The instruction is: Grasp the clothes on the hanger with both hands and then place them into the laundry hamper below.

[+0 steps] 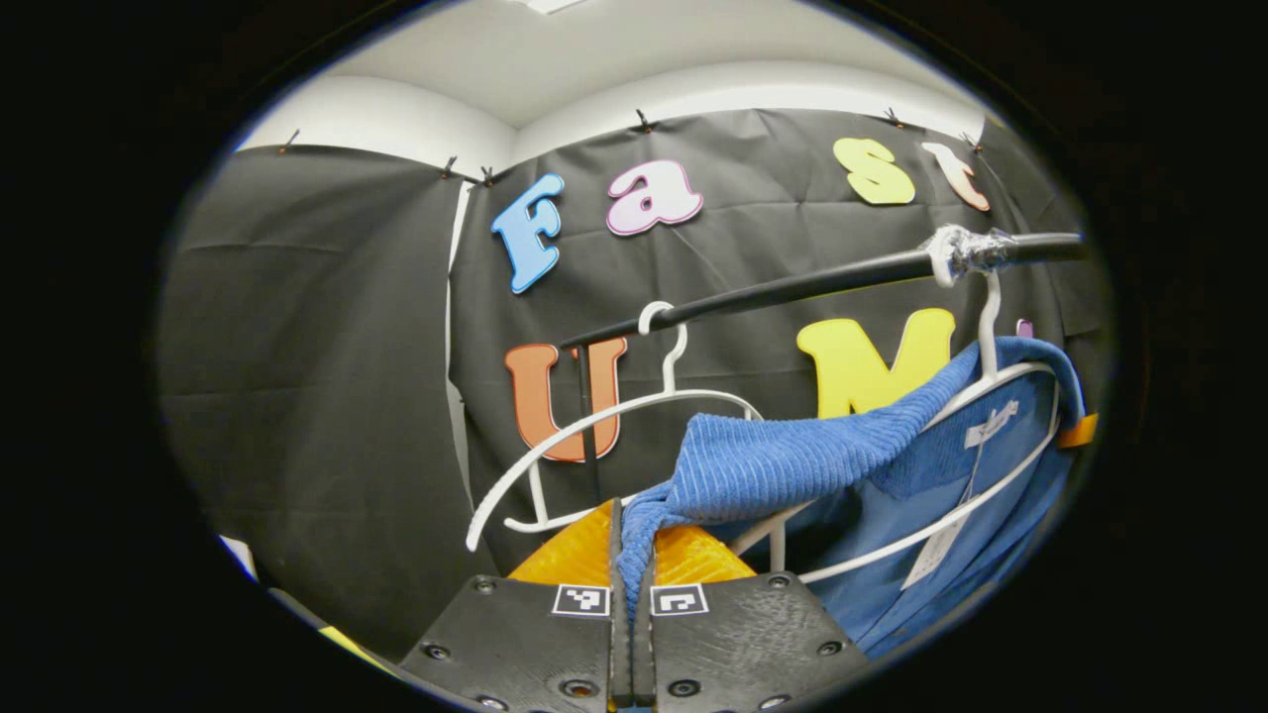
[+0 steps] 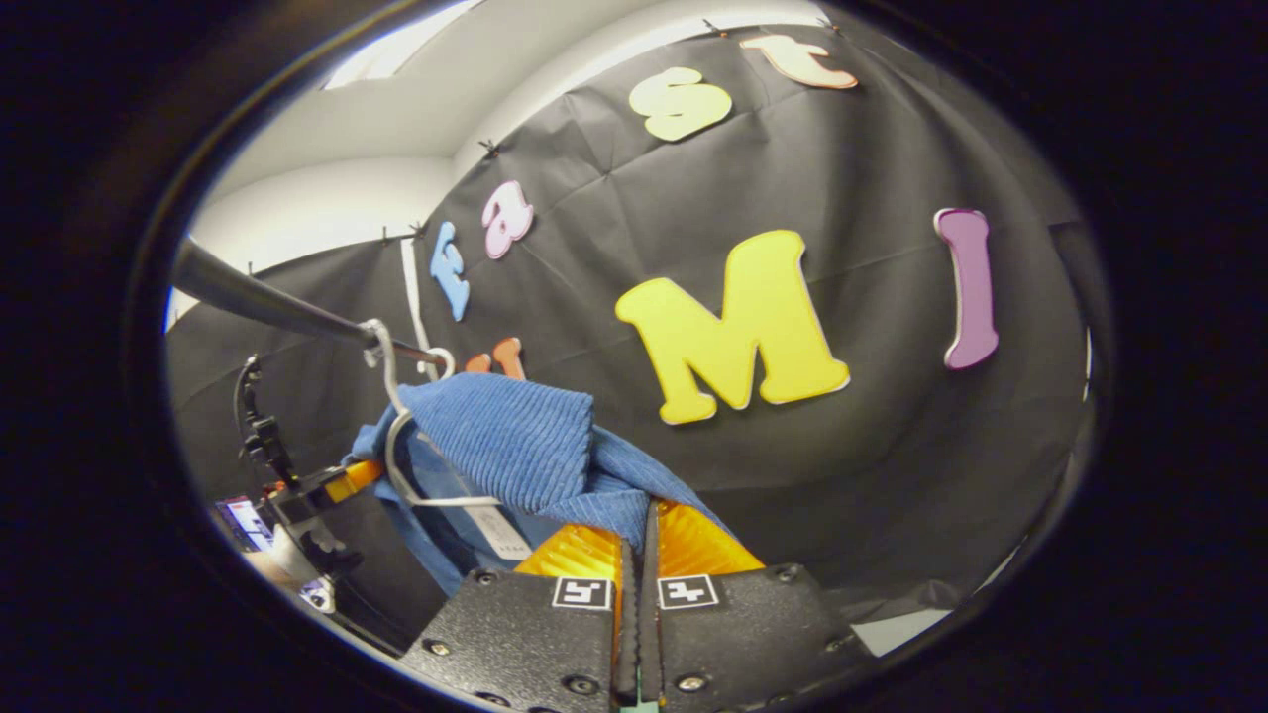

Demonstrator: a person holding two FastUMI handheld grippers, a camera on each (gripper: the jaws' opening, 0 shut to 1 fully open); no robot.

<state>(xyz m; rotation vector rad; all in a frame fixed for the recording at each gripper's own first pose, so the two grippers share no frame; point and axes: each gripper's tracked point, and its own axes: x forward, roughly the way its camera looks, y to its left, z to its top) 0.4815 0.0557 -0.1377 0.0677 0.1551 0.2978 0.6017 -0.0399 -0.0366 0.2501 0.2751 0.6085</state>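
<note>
You are pinching the blue ribbed garment (image 1: 783, 460) at two edges, left gripper (image 1: 631, 584) and right gripper (image 2: 642, 569) each with jaws clenched on a fold, so it is stretching away while draping over its white hanger (image 1: 991, 396) on the black rail (image 1: 792, 287). The left gripper view is revealing a second, bare hanger (image 1: 594, 426) alongside; the right gripper view is catching the other gripper beyond the cloth.

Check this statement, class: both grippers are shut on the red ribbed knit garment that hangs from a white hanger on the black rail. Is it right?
One detail is wrong: the ribbed knit garment is blue, as the left gripper view shows. Otherwise correct: left gripper and right gripper are shut on it, and it hangs from a white hanger on the black rail.
</note>
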